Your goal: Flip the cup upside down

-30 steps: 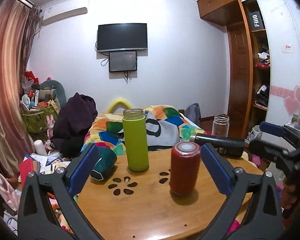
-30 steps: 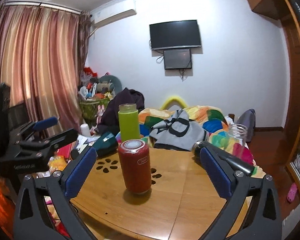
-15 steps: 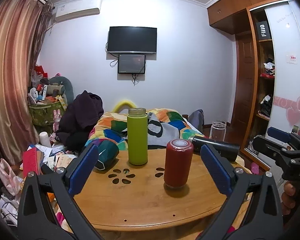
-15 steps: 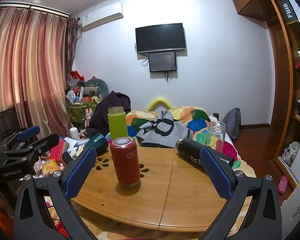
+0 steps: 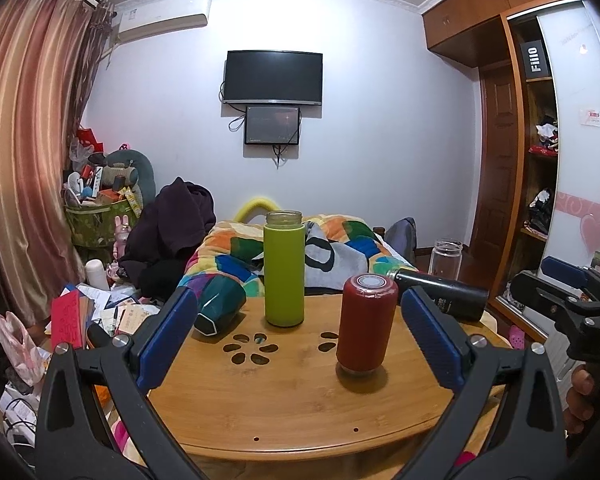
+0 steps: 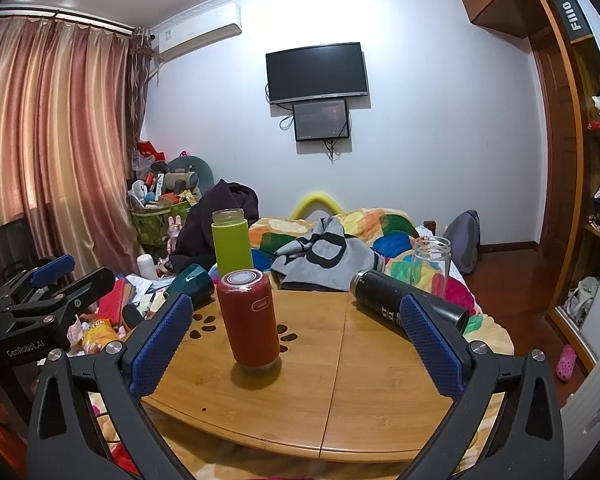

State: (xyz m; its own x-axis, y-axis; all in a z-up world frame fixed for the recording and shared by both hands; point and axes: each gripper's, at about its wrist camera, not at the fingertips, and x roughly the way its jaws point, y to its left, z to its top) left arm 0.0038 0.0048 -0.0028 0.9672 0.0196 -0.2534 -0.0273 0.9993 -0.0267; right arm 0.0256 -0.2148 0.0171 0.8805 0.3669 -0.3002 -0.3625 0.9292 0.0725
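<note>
A red cup (image 5: 366, 323) stands upside down on the round wooden table (image 5: 300, 396), flat base up; it also shows in the right wrist view (image 6: 249, 320). A green cup (image 5: 284, 269) stands upright with its mouth up behind it, also in the right wrist view (image 6: 231, 242). A dark teal cup (image 5: 219, 309) lies on its side at the table's left edge. A black bottle (image 6: 404, 306) lies on its side at the right. My left gripper (image 5: 298, 340) is open and empty, in front of the table. My right gripper (image 6: 296, 344) is open and empty, short of the red cup.
A clear glass jar (image 6: 430, 264) stands behind the black bottle at the table's far right edge. A bed with a colourful quilt (image 5: 340, 240) lies behind the table. Clutter (image 5: 100, 304) covers the floor at left. A wardrobe (image 5: 540, 160) stands at right.
Both grippers have pulled back from the table and risen, so the cups look smaller and farther. The cups have not moved.
</note>
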